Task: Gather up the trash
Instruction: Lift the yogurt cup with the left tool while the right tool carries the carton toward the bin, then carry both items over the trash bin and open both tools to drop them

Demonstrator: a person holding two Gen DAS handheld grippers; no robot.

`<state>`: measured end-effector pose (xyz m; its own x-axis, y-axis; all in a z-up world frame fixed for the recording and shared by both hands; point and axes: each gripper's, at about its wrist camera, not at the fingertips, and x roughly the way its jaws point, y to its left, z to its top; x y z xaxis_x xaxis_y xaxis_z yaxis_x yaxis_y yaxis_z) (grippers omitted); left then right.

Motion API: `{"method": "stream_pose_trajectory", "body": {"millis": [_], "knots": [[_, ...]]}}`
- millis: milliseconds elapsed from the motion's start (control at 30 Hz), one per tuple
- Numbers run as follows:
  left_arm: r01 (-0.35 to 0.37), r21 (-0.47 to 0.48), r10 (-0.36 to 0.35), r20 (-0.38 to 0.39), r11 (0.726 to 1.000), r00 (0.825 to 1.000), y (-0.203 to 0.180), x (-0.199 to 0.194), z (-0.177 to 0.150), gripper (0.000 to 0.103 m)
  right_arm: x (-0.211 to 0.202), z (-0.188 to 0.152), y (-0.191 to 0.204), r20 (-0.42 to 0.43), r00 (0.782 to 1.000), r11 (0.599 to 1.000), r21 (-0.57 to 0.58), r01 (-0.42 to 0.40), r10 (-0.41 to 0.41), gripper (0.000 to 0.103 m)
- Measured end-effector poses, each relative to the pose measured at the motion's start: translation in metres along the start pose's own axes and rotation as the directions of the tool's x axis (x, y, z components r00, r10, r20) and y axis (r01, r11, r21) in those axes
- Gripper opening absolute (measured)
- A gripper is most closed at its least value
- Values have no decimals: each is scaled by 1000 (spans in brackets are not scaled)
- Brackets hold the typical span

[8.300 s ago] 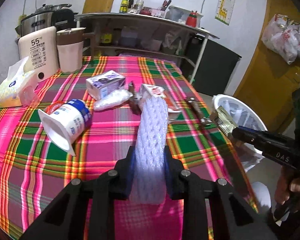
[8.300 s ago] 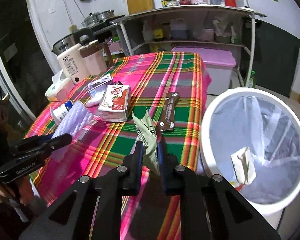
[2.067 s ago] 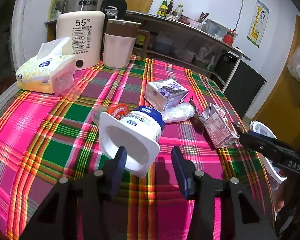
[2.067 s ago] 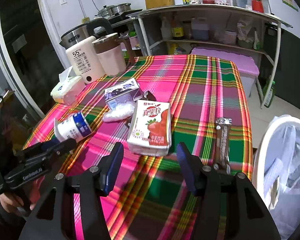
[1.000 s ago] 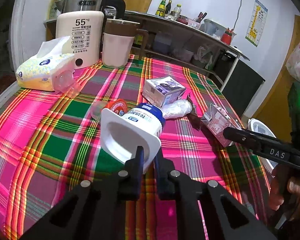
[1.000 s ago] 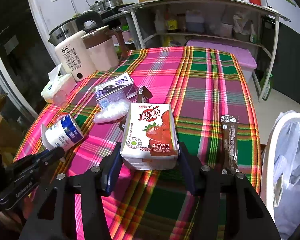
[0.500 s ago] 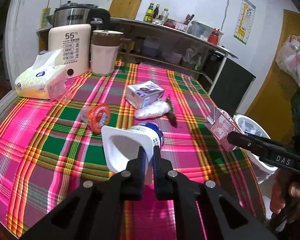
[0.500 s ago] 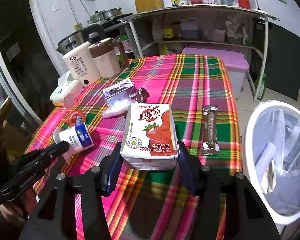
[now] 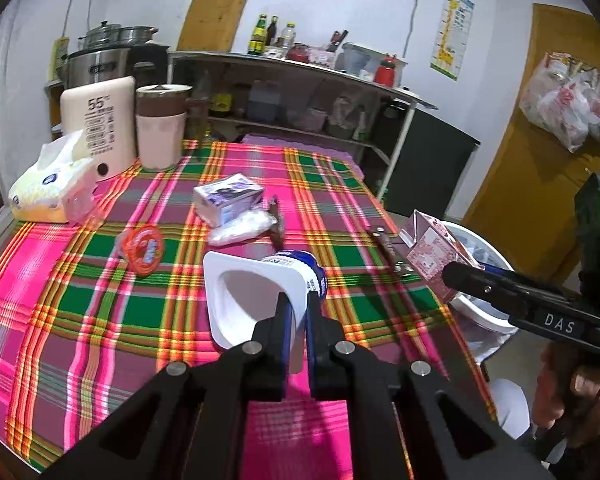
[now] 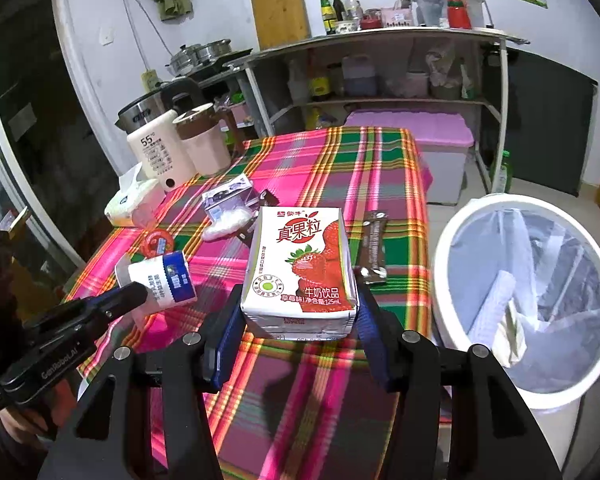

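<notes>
Left tool (image 9: 298,306) clamped on yogurt cup (image 9: 256,292) rim, right tool (image 10: 298,320) gripping half-hidden strawberry milk carton (image 10: 300,268).

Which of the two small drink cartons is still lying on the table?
The purple-and-white carton, lying beside the white plastic wad. The strawberry milk carton is clamped in the right gripper, lifted off the tablecloth.

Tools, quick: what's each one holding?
Left tool: shut on the yogurt cup's rim.
Right tool: clamped on the strawberry milk carton.
</notes>
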<state>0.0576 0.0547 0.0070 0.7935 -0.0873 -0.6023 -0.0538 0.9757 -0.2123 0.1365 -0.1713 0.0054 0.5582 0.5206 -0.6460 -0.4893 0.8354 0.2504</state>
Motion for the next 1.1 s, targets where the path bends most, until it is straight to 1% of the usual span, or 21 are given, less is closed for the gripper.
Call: {"method": "stream_pose_trajectory", "body": {"millis": [233, 567, 1100], "knots": [[47, 50, -47, 0, 998, 999, -29, 0, 3, 7, -19, -5, -16, 26, 999, 999, 24, 24, -25, 54], [117, 109, -116, -20, 987, 993, -67, 11, 7, 7, -42, -11, -48, 52, 995, 994, 78, 80, -84, 54], [206, 177, -197, -64, 963, 978, -114, 34, 17, 7, -59, -22, -90, 53, 986, 977, 153, 148, -157, 54]]}}
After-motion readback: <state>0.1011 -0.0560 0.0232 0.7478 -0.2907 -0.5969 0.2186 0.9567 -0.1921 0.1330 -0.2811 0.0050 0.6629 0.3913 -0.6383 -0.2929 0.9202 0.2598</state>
